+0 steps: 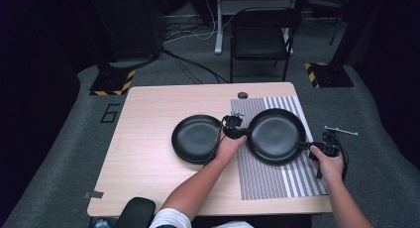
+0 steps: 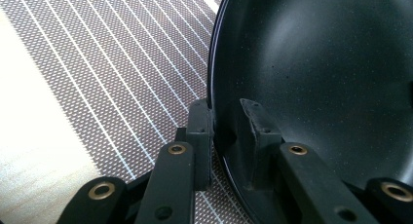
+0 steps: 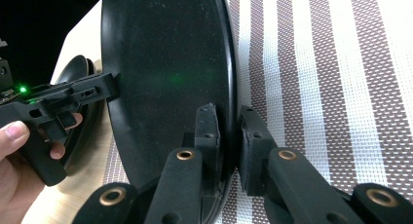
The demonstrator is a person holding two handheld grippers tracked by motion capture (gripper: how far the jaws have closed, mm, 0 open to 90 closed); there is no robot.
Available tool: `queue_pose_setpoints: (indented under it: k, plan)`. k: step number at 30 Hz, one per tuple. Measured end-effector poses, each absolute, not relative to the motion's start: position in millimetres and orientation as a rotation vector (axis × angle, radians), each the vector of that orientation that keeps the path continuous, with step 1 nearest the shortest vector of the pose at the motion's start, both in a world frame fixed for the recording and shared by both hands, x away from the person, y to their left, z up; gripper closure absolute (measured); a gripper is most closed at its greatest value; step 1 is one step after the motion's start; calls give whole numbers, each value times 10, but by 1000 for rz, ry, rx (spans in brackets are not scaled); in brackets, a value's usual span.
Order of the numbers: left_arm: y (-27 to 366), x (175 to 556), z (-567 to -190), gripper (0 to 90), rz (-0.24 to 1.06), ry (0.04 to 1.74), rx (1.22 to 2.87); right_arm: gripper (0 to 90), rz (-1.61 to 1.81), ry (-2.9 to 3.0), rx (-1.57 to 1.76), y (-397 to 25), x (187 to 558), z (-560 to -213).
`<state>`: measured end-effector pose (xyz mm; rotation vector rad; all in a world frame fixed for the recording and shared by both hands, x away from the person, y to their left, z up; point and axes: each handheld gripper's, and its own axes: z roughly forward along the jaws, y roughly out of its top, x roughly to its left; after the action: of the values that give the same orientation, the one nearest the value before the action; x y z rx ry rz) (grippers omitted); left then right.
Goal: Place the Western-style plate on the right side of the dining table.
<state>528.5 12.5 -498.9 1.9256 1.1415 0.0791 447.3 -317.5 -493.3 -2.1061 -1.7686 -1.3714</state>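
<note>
Both claws, left claw (image 1: 239, 134) and right claw (image 1: 303, 145), clamped on plate (image 1: 274, 136) rim over striped mat (image 1: 277, 181); second plate (image 1: 196, 138) left on table (image 1: 143, 153). Judging mid-transfer, not released.

Black, faintly speckled plate (image 1: 275, 136) clamped at opposite rims between the black jaws of the left hand-held gripper (image 1: 239, 132) and right hand-held gripper (image 1: 308, 145). Brass-coloured rivets on the jaw links. Brown-and-white striped, finely woven mat (image 1: 262, 181) beneath. Second black plate (image 1: 194, 138) just left of the left hand-held gripper. Pale wood-grain counter (image 1: 143, 143) below. Green light glowing on the left hand-held gripper.
</note>
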Motion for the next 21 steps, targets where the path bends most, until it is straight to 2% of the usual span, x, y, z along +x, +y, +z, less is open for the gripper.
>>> queue_pose_setpoints:
  k: [21]
  plan:
    - [82, 5305, -5054, 742, 73, 1172, 1903, 768, -1363, -1749, -2128, -3186, 4506, -5043]
